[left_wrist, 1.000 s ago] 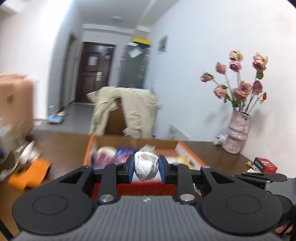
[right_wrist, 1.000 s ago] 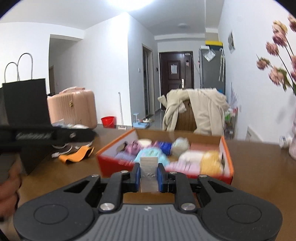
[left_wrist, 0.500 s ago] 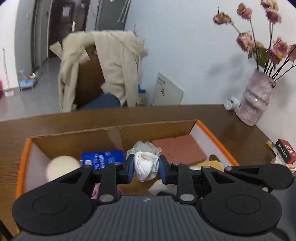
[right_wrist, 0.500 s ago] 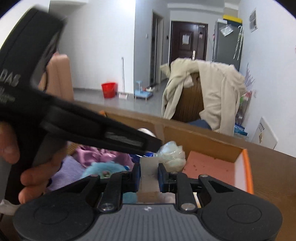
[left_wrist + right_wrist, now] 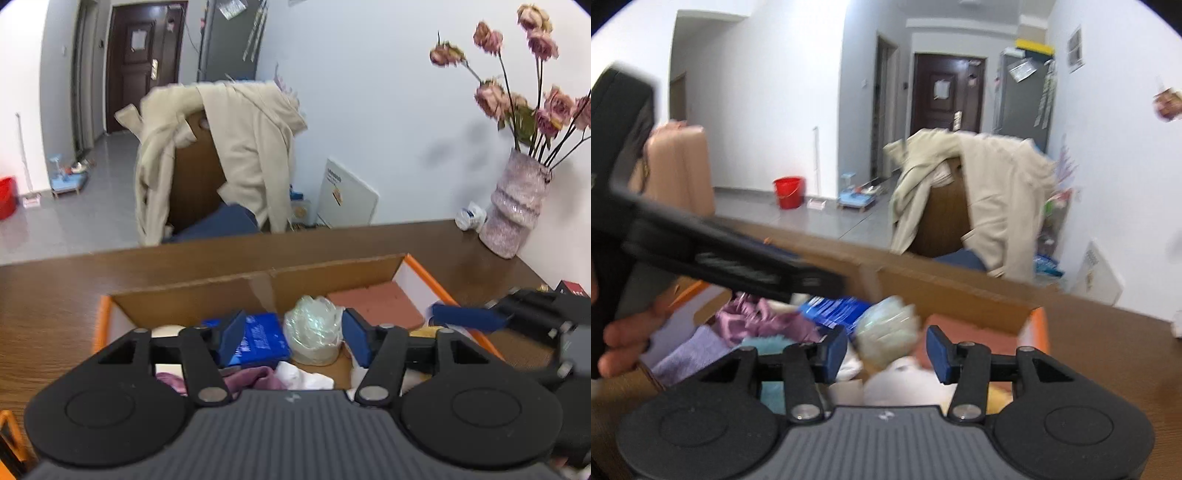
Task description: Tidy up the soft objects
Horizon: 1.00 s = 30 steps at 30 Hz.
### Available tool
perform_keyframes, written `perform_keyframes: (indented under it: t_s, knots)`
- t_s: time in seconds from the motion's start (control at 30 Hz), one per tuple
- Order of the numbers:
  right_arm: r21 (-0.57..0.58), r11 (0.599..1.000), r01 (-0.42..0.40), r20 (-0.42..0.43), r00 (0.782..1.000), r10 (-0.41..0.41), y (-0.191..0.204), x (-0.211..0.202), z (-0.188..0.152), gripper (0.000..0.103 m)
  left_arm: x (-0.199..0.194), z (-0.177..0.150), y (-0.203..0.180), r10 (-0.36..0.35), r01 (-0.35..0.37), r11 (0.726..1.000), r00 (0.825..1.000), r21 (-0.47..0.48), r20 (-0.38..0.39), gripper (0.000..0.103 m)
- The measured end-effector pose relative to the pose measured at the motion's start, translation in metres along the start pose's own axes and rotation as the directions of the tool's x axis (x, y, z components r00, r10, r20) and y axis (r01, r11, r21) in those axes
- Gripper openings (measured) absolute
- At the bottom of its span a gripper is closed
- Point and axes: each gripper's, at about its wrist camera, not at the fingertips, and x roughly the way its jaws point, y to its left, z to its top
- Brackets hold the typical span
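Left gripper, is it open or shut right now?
Open. The left gripper has its blue pads spread wide over the box, with nothing held between them; a plastic-wrapped bundle sits in the box beyond the gap.

Even, bright indoor light; soft flower shadows on the white wall [image 5: 424, 110]. Fisheye bends the edges, corners vignetted black. Right wrist view motion-blurred, especially the left gripper [image 5: 713, 258] crossing it.

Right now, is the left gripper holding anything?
No, the left gripper is open, its fingers spread above the box with nothing between them.
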Motion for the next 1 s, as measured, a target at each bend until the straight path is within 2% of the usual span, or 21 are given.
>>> perform_keyframes:
  t_s: [0.17,0.27,0.4,0.47,0.6,0.7,0.77,0.83,1.0]
  knots:
    - [-0.013,0.998,0.056,0.058,0.997,-0.055,-0.009,-0.054,0.016,0.055,-0.056,0.005,-0.004,0.035,-0.036,0.999,0.998,0.020,0.055,0.068]
    - [-0.019,0.997,0.069,0.080,0.995,-0.067,-0.009,-0.089,0.020,0.057,-0.094,0.001,-0.007,0.082,-0.085,0.996,0.993,0.031,0.090,0.074]
    - [-0.017,0.996,0.093,0.091,0.992,-0.091,-0.006,-0.125,0.020,0.064,-0.143,-0.014,-0.009,0.132,-0.136,0.990,0.982,0.026,0.132,0.079]
    - [-0.022,0.994,0.109,0.096,0.990,-0.106,-0.004,-0.140,0.019,0.073,-0.163,-0.021,-0.011,0.154,-0.158,0.987,0.977,0.019,0.148,0.082]
    - [0.007,0.993,0.117,0.096,0.988,-0.117,-0.002,-0.167,0.016,0.075,-0.200,-0.035,-0.017,0.181,-0.186,0.983,0.968,0.013,0.173,0.086]
    - [0.022,0.990,0.137,0.120,0.983,-0.138,0.003,-0.189,0.009,0.084,-0.222,-0.049,-0.023,0.197,-0.200,0.980,0.959,-0.005,0.203,0.088]
    - [0.035,0.990,0.135,0.133,0.981,-0.138,0.008,-0.197,0.003,0.087,-0.234,-0.062,-0.027,0.212,-0.214,0.977,0.948,-0.018,0.237,0.090]
    - [0.065,0.989,0.130,0.158,0.978,-0.138,0.014,-0.207,-0.009,0.087,-0.247,-0.078,-0.034,0.235,-0.234,0.971,0.929,-0.039,0.285,0.091]
    - [0.124,0.986,0.108,0.228,0.964,-0.135,0.029,-0.232,-0.043,0.089,-0.270,-0.120,-0.047,0.259,-0.241,0.966,0.892,-0.095,0.369,0.095]
